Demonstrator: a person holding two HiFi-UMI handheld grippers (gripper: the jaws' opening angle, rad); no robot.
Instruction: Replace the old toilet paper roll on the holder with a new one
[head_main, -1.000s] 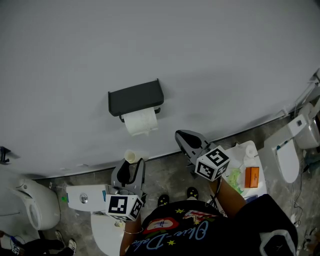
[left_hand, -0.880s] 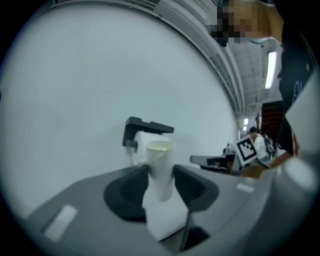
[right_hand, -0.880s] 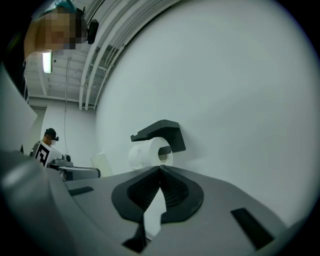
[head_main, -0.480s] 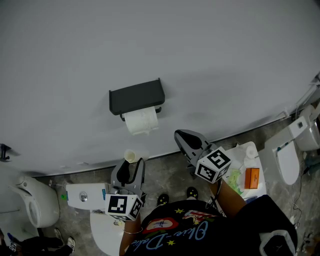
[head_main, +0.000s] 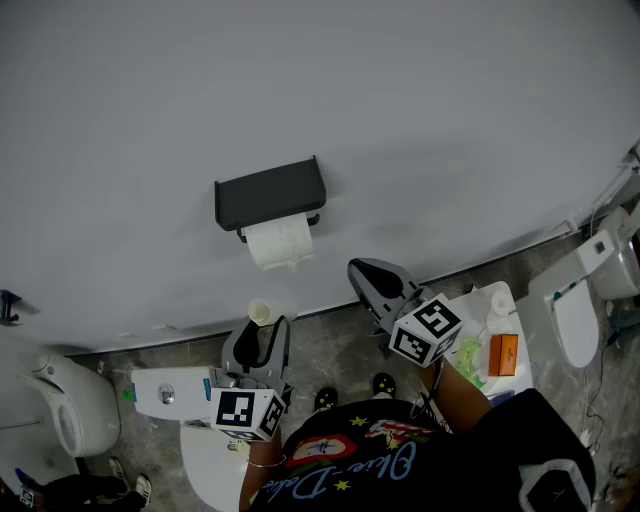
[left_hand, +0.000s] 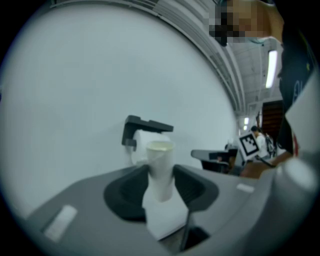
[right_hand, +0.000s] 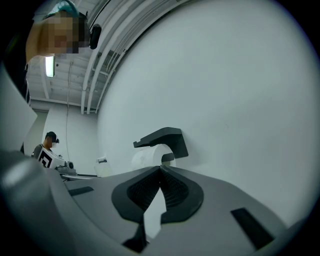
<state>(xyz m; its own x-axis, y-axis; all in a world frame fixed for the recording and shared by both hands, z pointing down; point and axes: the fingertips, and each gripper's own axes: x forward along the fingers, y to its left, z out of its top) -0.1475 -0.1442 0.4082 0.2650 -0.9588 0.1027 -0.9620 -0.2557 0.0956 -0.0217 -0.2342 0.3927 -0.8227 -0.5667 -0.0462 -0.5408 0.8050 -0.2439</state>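
Note:
A black holder (head_main: 270, 193) is fixed to the grey wall, and a white toilet paper roll (head_main: 280, 242) hangs under it. Below it, my left gripper (head_main: 262, 325) is shut on a pale cardboard tube (head_main: 260, 313) that stands upright between the jaws. In the left gripper view the tube (left_hand: 160, 167) has a scrap of paper at its base, and the holder (left_hand: 148, 125) and roll (left_hand: 141, 145) lie beyond my left gripper (left_hand: 161, 181). My right gripper (head_main: 358, 271) is shut and empty, right of and below the roll. It (right_hand: 161, 169) points at the holder (right_hand: 162, 137) and roll (right_hand: 146, 158).
A white toilet (head_main: 60, 410) stands at the lower left, with a white cistern (head_main: 170, 393) beside my left gripper. At the right are another toilet (head_main: 575, 320) and a white stand (head_main: 520, 370) bearing an orange box (head_main: 503, 353) and green stuff (head_main: 467, 356).

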